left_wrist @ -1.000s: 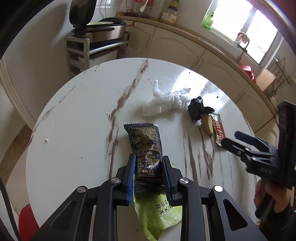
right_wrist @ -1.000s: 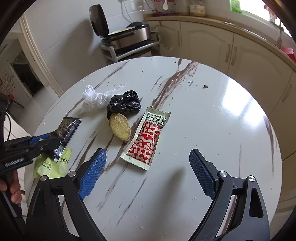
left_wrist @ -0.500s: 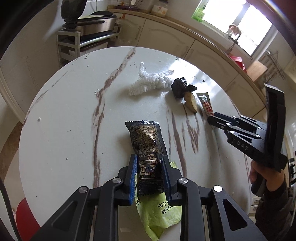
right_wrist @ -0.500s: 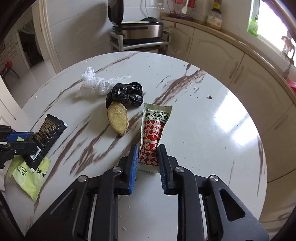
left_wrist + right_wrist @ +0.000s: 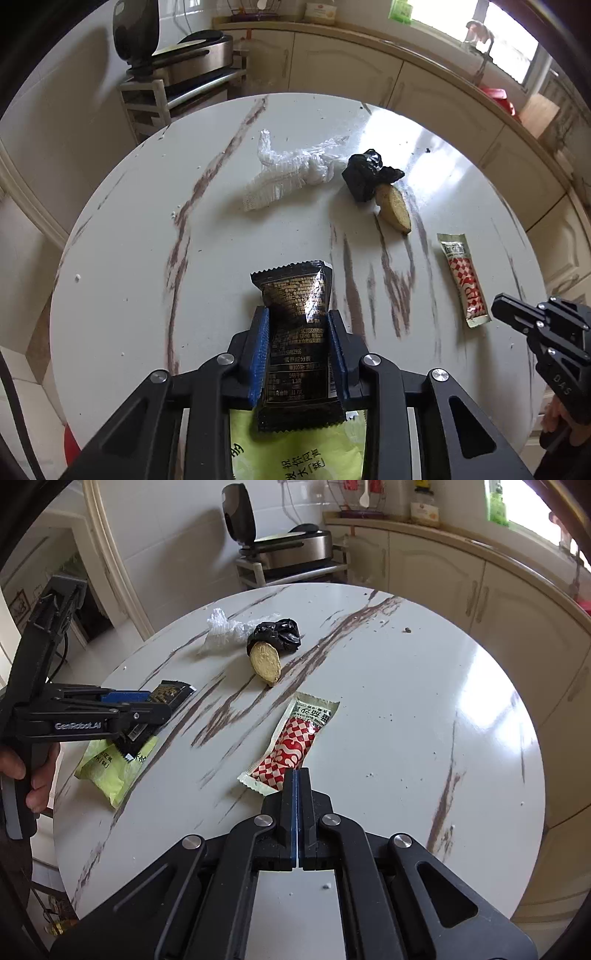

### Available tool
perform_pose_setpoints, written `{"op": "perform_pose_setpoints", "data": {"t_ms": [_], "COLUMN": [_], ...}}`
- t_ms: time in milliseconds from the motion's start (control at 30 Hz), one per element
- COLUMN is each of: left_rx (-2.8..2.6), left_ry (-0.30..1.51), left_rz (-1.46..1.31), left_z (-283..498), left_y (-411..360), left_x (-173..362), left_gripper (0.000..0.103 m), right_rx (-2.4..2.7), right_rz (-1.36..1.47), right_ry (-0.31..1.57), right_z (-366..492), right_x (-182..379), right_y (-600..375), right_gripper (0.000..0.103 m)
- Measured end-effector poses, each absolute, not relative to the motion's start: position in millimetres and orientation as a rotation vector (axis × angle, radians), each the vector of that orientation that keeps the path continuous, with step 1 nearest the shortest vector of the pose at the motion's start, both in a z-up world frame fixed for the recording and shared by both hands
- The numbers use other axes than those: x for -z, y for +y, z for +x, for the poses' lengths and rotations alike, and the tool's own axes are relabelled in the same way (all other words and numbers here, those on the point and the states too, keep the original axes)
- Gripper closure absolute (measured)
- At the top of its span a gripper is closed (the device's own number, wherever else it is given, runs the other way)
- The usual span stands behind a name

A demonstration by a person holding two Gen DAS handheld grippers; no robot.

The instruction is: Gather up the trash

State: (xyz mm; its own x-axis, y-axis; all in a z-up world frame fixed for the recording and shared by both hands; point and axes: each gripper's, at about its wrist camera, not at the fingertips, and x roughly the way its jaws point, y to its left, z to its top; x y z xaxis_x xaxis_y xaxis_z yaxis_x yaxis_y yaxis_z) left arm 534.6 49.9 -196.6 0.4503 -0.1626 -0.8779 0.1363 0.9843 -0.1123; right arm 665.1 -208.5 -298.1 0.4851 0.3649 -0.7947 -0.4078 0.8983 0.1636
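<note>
Tongs: left (image 5: 297, 349) grips black foil snack wrapper (image 5: 295, 332); right (image 5: 297, 775) closed empty just beside red-white checked sachet (image 5: 291, 744), w/ nothing caught — should reopen, straddle sachet edge, re-pinch.

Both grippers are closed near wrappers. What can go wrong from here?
1. The right gripper is fully shut at the near edge of the red-checked sachet. It has the seam at most, so the sachet may slip or stay on the table.
2. The left gripper, whose jaws have just closed further, squeezes only the black snack wrapper. The green wrapper under it looks ungripped and may be left behind.
</note>
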Motion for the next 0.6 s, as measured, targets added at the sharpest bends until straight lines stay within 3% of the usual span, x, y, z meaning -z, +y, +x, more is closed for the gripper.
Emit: {"op": "perform_pose_setpoints", "data": {"t_ms": [100, 167, 200, 267, 367, 533, 600], "left_rx": [0.172, 0.189, 0.196, 0.207, 0.221, 0.239, 0.243], "left_ry": [1.069, 1.057, 1.050, 1.040, 1.024, 1.018, 1.018], "left_rz": [-0.003, -0.012, -0.016, -0.011, -0.023, -0.041, -0.035], "left_z": [528, 525, 520, 514, 504, 492, 489], "left_y": [45, 40, 38, 36, 36, 39, 38], "left_x": [193, 192, 189, 185, 175, 162, 160], "left_gripper": [0.093, 0.094, 0.094, 0.094, 0.094, 0.094, 0.094], "right_rx": [-0.454, -0.436, -0.435, -0.430, -0.406, -0.362, -0.323], "right_rz": [-0.028, -0.015, -0.015, -0.008, -0.016, -0.059, -0.115], "right_ry": [0.935, 0.939, 0.935, 0.932, 0.919, 0.940, 0.937], "right_z": [664, 668, 670, 673, 678, 687, 688], "right_x": [295, 294, 294, 295, 296, 307, 308], "right_y": [-214, -211, -208, -199, -187, -175, -171], "right_gripper": [0.100, 0.092, 0.087, 0.063, 0.050, 0.051, 0.062]}}
